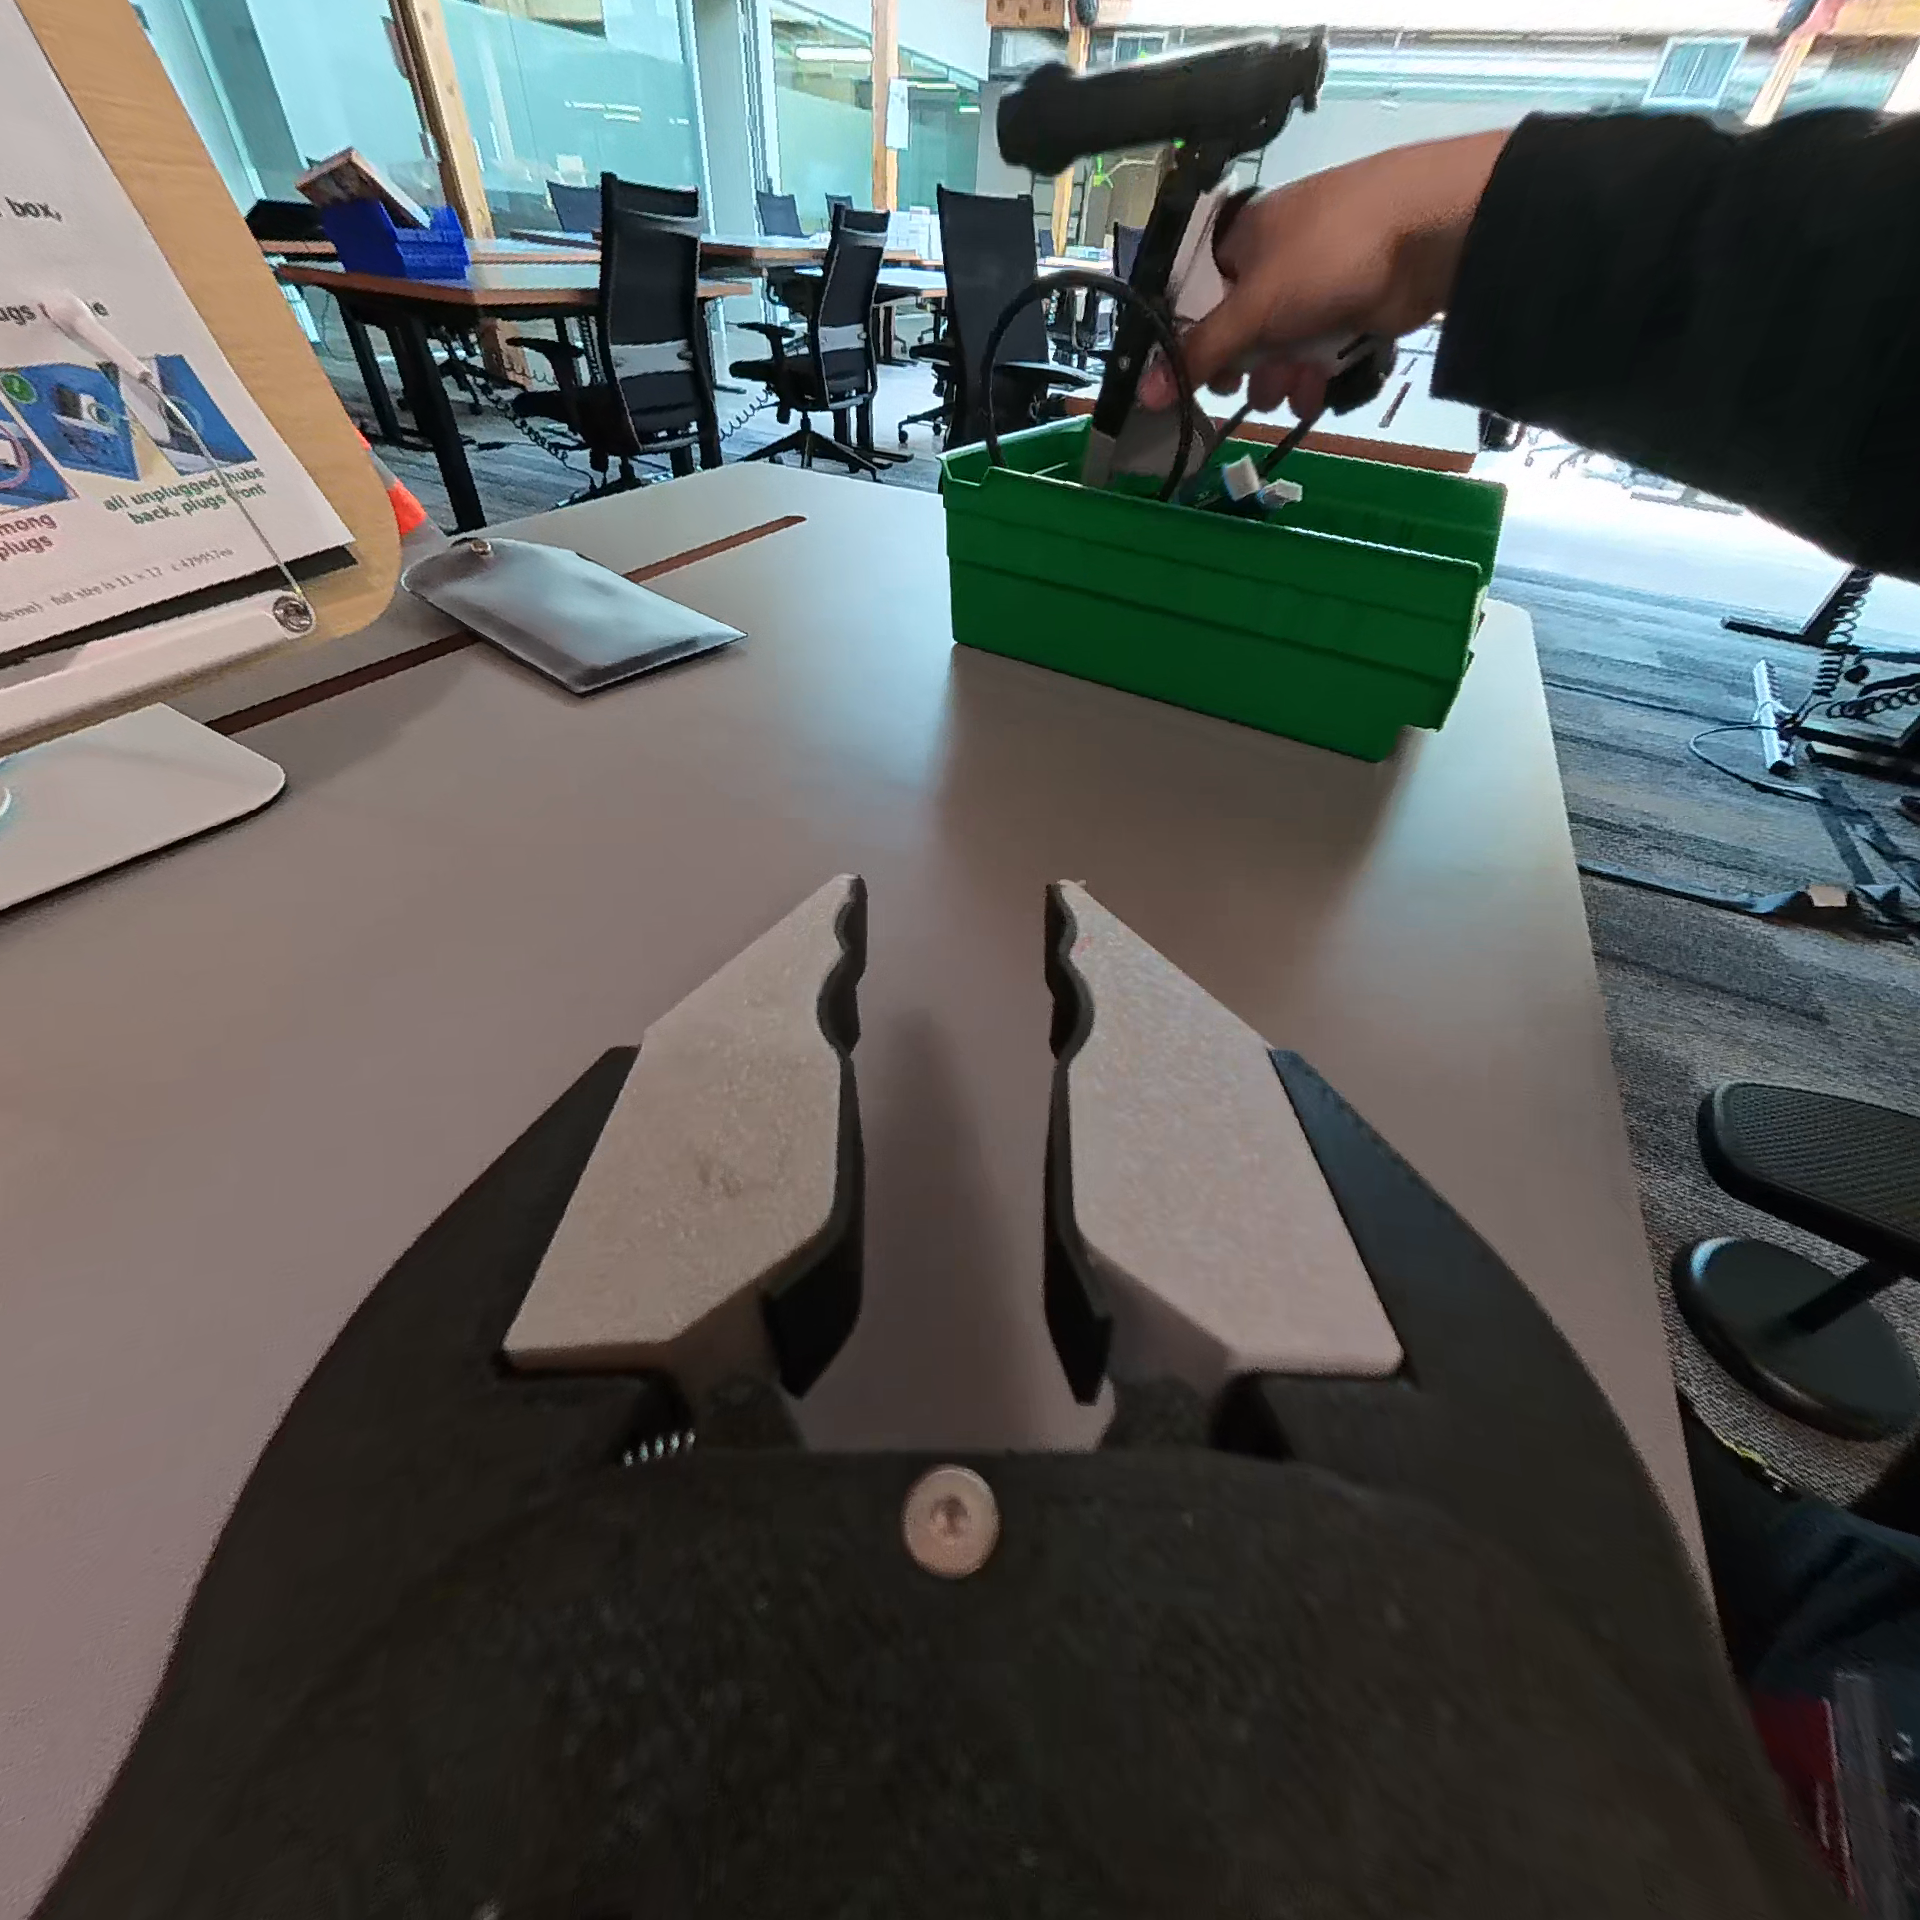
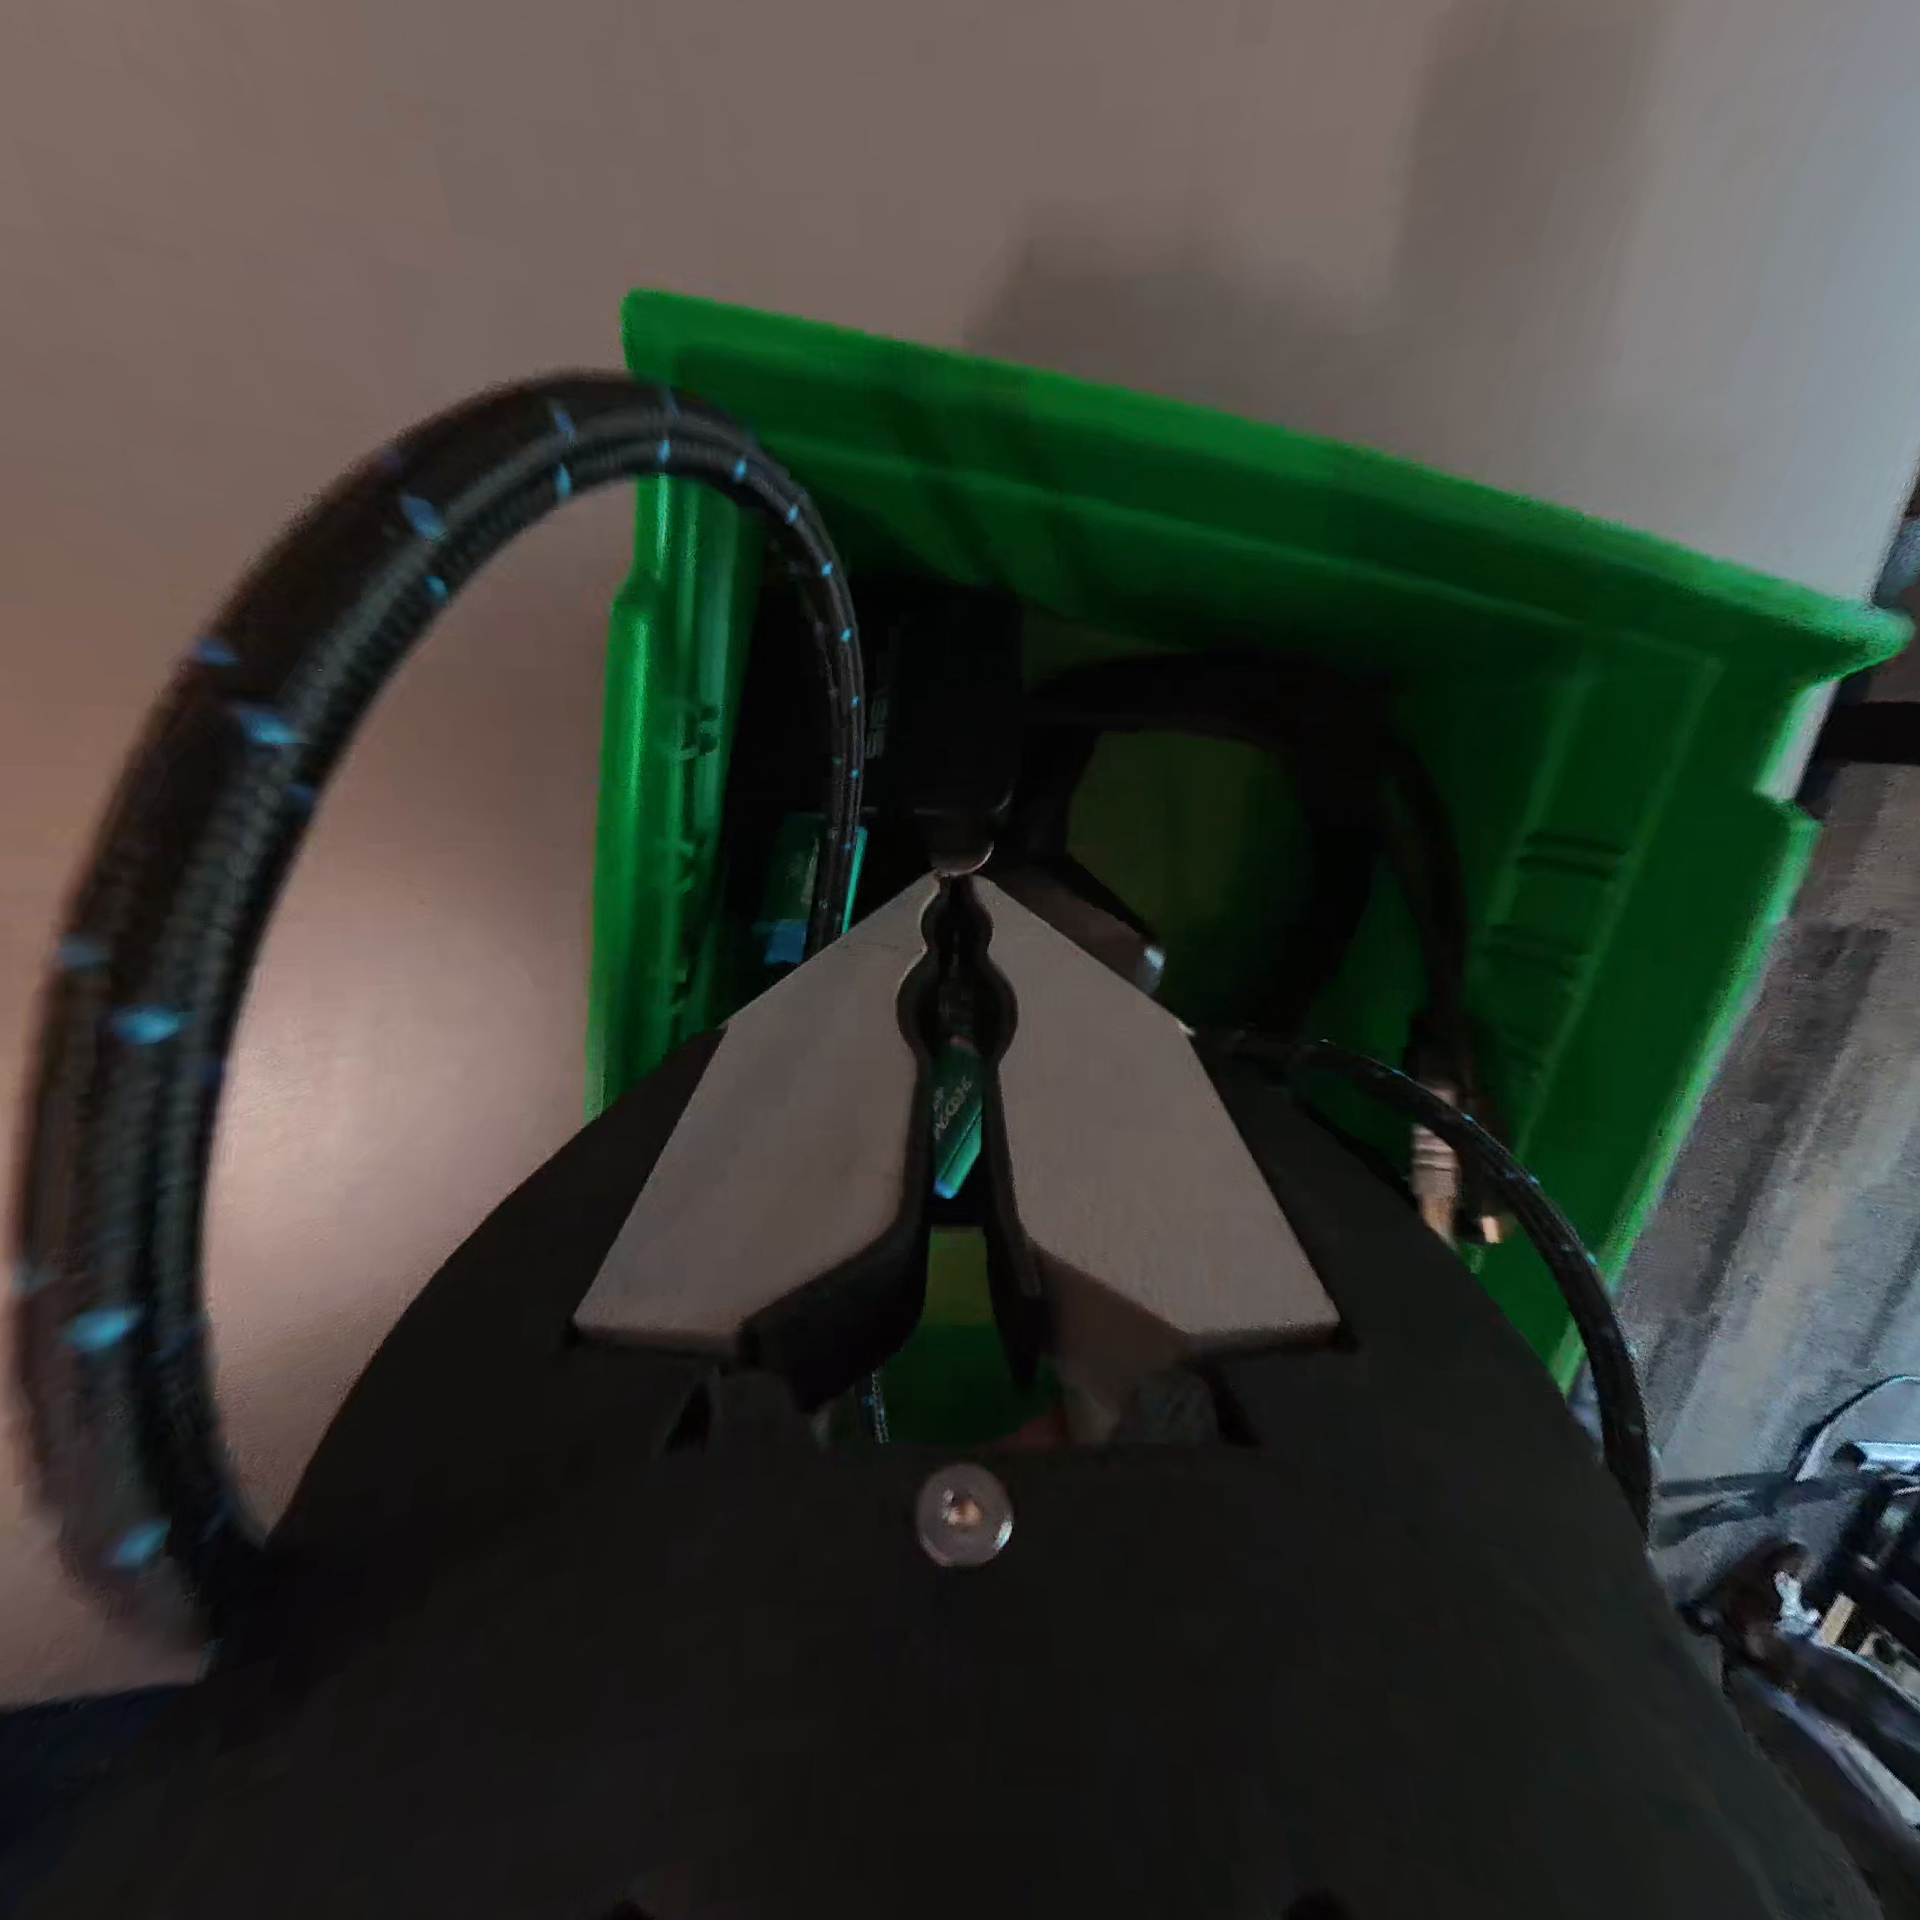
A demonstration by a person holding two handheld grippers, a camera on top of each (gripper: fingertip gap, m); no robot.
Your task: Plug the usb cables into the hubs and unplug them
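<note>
Left gripper level over grey table, fingers apart, empty. Right gripper angled down into green bin, fingers clamped on braided black cable.

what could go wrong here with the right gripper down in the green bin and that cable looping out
1. The right gripper is shut on a braided black cable whose loop arcs over the rim of the green bin; lifting might snag it on the rim and tug the bin.
2. Other cables lie tangled in the bin and could drag out with it.
3. The left gripper hangs open over the table, apart from the bin, so nothing steadies it.
</note>
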